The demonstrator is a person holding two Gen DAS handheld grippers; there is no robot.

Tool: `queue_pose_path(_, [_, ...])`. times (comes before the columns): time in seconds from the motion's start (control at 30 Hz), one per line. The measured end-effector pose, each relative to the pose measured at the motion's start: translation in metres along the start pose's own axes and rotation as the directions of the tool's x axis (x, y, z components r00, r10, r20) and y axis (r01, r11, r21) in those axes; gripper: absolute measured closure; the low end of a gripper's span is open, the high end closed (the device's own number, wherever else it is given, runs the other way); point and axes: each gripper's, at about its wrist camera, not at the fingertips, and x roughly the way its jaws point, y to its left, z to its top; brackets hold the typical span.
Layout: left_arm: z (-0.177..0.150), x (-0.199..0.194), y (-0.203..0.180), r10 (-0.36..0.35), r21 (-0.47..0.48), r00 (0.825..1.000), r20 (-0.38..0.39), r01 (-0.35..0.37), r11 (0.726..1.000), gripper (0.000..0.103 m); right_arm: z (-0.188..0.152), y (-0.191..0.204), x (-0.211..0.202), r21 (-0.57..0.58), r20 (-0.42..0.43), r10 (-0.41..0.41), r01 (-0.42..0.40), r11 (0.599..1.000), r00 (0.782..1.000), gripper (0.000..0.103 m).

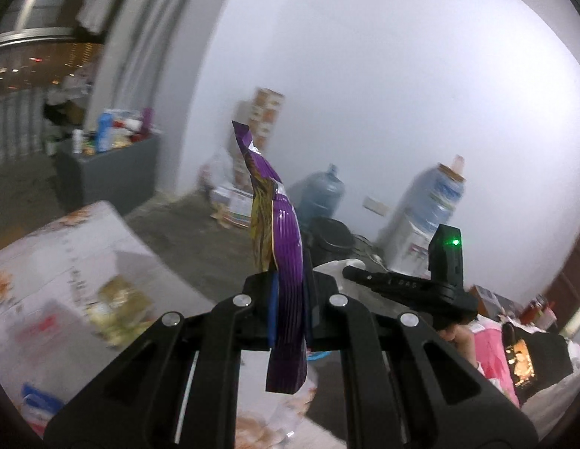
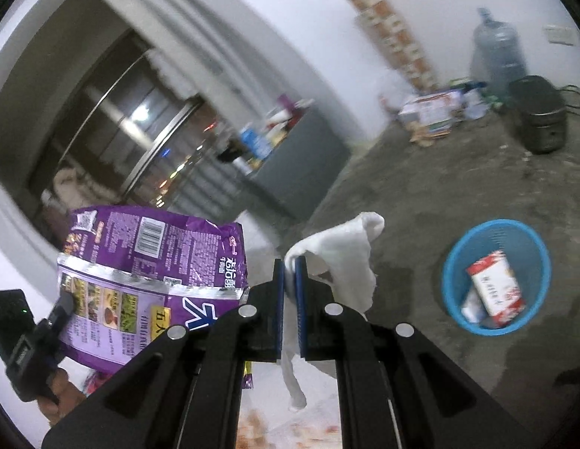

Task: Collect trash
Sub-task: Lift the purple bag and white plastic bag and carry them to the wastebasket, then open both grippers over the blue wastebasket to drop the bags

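My left gripper (image 1: pixel 288 299) is shut on a purple snack wrapper (image 1: pixel 280 235), held edge-on and upright in the air. The same wrapper (image 2: pixel 147 280) shows flat at the left of the right wrist view. My right gripper (image 2: pixel 290 299) is shut on a crumpled white tissue (image 2: pixel 346 258), which hangs above and below the fingers. A blue trash basket (image 2: pixel 454 262) stands on the floor to the right of it, with a red and white carton (image 2: pixel 495 288) inside. The right gripper (image 1: pixel 349 271) also shows just right of the wrapper in the left wrist view.
A table with a white patterned cloth (image 1: pixel 65 280) lies below both grippers. A grey cabinet (image 1: pixel 114 168) loaded with bottles stands by the wall. Stacked cartons (image 1: pixel 263 119), water jugs (image 1: pixel 323 194), a dispenser (image 1: pixel 428 217) and a black cooker (image 2: pixel 540 116) stand on the concrete floor.
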Motion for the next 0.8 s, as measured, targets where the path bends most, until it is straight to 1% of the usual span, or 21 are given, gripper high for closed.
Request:
queue_pose_path(0.07, [0.004, 0.024, -0.012, -0.038, 0.008, 0.999, -0.034, 0.038, 0.999, 0.095, 0.004, -0.019, -0.010, 0.022, 0.023, -0.045, 0.044, 0.999, 0.999, 0.096])
queue_pose_path(0.13, [0.005, 0.060, -0.025, -0.078, 0.009, 0.994, -0.082, 0.079, 0.997, 0.095, 0.007, -0.040, -0.019, 0.050, 0.042, -0.086, 0.084, 0.995, 0.995, 0.096])
queue_pose_path(0.17, [0.004, 0.070, -0.028, -0.086, 0.009, 0.992, -0.097, 0.087, 0.996, 0.095, 0.009, -0.051, -0.023, 0.066, 0.052, -0.107, 0.104, 0.992, 0.993, 0.096])
queue_pose_path(0.23, [0.001, 0.105, -0.038, -0.103, 0.009, 0.983, -0.150, 0.105, 0.994, 0.095, 0.009, -0.070, -0.031, 0.095, 0.068, -0.153, 0.146, 0.985, 0.986, 0.096])
queue_pose_path(0.27, [-0.002, 0.128, -0.044, -0.105, 0.015, 0.977, -0.185, 0.109, 0.994, 0.094, 0.010, -0.081, -0.034, 0.108, 0.075, -0.179, 0.171, 0.979, 0.981, 0.096])
queue_pose_path(0.3, [-0.004, 0.141, -0.048, -0.101, 0.020, 0.973, -0.205, 0.108, 0.994, 0.094, 0.010, -0.091, -0.037, 0.121, 0.080, -0.198, 0.188, 0.975, 0.977, 0.096])
queue_pose_path(0.33, [-0.009, 0.161, -0.053, -0.097, 0.026, 0.967, -0.236, 0.106, 0.994, 0.094, 0.011, -0.102, -0.039, 0.141, 0.083, -0.207, 0.194, 0.971, 0.975, 0.096])
queue_pose_path(0.4, [-0.017, 0.196, -0.060, -0.107, 0.017, 0.951, -0.290, 0.117, 0.993, 0.094, 0.012, -0.122, -0.042, 0.179, 0.083, -0.208, 0.191, 0.965, 0.975, 0.096])
queue_pose_path(0.47, [-0.025, 0.229, -0.066, -0.124, -0.006, 0.932, -0.342, 0.129, 0.992, 0.094, 0.011, -0.139, -0.041, 0.215, 0.081, -0.216, 0.195, 0.957, 0.973, 0.096])
queue_pose_path(0.57, [-0.040, 0.287, -0.072, -0.144, -0.035, 0.896, -0.420, 0.142, 0.989, 0.094, 0.010, -0.165, -0.036, 0.266, 0.072, -0.229, 0.202, 0.943, 0.971, 0.096])
queue_pose_path(0.6, [-0.045, 0.300, -0.073, -0.146, -0.039, 0.888, -0.436, 0.143, 0.989, 0.094, 0.009, -0.174, -0.032, 0.280, 0.068, -0.238, 0.210, 0.937, 0.969, 0.096])
queue_pose_path(0.63, [-0.051, 0.319, -0.074, -0.144, -0.041, 0.874, -0.465, 0.141, 0.989, 0.094, 0.009, -0.180, -0.029, 0.292, 0.064, -0.245, 0.216, 0.932, 0.967, 0.096])
queue_pose_path(0.67, [-0.056, 0.333, -0.072, -0.137, -0.039, 0.864, -0.485, 0.135, 0.990, 0.094, 0.009, -0.190, -0.026, 0.307, 0.056, -0.254, 0.226, 0.925, 0.965, 0.096])
queue_pose_path(0.8, [-0.081, 0.401, -0.071, -0.096, -0.029, 0.811, -0.577, 0.096, 0.995, 0.094, 0.006, -0.221, -0.012, 0.346, 0.022, -0.290, 0.265, 0.900, 0.957, 0.096])
